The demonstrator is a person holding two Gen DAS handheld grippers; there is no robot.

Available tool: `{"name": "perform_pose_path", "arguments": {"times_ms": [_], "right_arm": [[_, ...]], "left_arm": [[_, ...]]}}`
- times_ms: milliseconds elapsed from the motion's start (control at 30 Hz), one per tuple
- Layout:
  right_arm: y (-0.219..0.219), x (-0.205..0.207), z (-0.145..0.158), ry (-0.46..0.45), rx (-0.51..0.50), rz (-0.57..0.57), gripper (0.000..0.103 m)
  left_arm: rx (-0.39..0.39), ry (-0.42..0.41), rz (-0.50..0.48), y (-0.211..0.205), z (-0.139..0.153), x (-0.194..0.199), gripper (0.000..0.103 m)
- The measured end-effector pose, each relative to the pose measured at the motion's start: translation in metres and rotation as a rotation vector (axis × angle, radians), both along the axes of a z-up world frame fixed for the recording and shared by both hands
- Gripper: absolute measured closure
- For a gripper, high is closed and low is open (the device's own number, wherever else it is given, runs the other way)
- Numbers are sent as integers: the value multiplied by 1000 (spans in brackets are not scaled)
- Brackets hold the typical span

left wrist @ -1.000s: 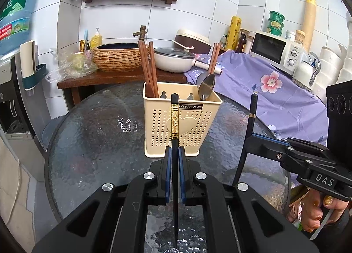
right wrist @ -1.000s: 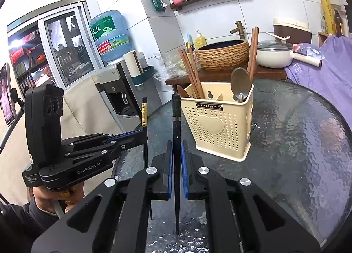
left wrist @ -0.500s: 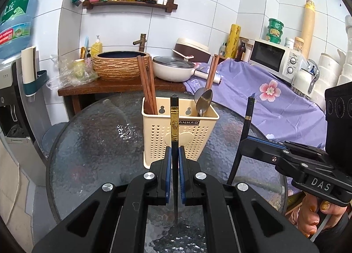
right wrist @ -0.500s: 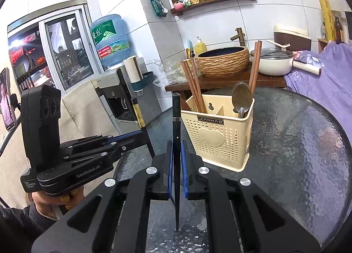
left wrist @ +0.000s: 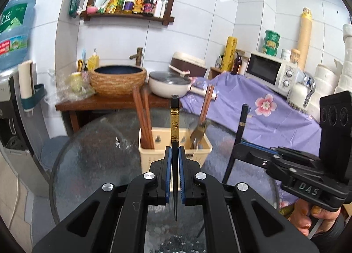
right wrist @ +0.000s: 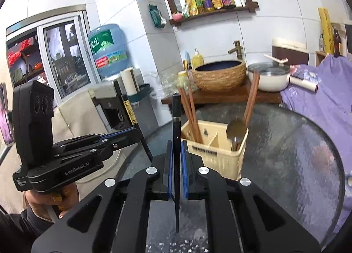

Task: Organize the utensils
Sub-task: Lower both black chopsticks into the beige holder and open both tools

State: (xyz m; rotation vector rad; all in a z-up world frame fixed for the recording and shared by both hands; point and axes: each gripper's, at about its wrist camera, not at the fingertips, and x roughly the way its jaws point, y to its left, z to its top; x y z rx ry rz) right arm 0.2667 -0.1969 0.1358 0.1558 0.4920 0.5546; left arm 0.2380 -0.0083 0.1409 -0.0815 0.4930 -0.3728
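Two black chopsticks stand upright, one clamped in each gripper: left gripper (left wrist: 175,156) holds the gold-banded chopstick (left wrist: 175,125), right gripper (right wrist: 176,154) the plain chopstick (right wrist: 176,121), both near the utensil holder (right wrist: 220,156).

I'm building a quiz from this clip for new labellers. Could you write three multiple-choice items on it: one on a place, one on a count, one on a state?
1. Where does the beige utensil holder stand?
A. on the glass table
B. on the wall shelf
C. inside the microwave

2. How many black chopsticks are held in all?
A. none
B. two
C. five

3. How do the left tongs stand?
A. wide open
B. shut on a spoon
C. shut on a black chopstick

Answers: 1 A, its base rests on the glass; 2 B, one in each tongs, the other in the right tongs; 3 C, the pads pinch its shaft.
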Motion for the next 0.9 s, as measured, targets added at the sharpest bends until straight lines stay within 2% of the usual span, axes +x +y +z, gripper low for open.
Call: {"name": "perform_pose_path", "arguments": {"times_ms": [267, 400, 500, 600, 700, 900], "right_arm": [[-1, 26, 66, -107, 4, -67, 95], [-2, 39, 94, -175, 12, -122, 95], [3, 50, 102, -211, -15, -169, 95], [6, 60, 99, -237, -31, -209, 95], [10, 70, 88, -251, -52, -238, 95], [12, 87, 48, -198, -65, -259, 95]], "left_arm": [[-35, -125, 39, 1, 75, 14, 97], [-55, -189, 114, 2, 103, 28, 97], [-71, -183, 137, 1, 106, 44, 97], [-60, -174, 179, -4, 97, 62, 97], [-58, -161, 201, -6, 86, 72, 97], [-50, -113, 208, -13, 52, 89, 97]]}}
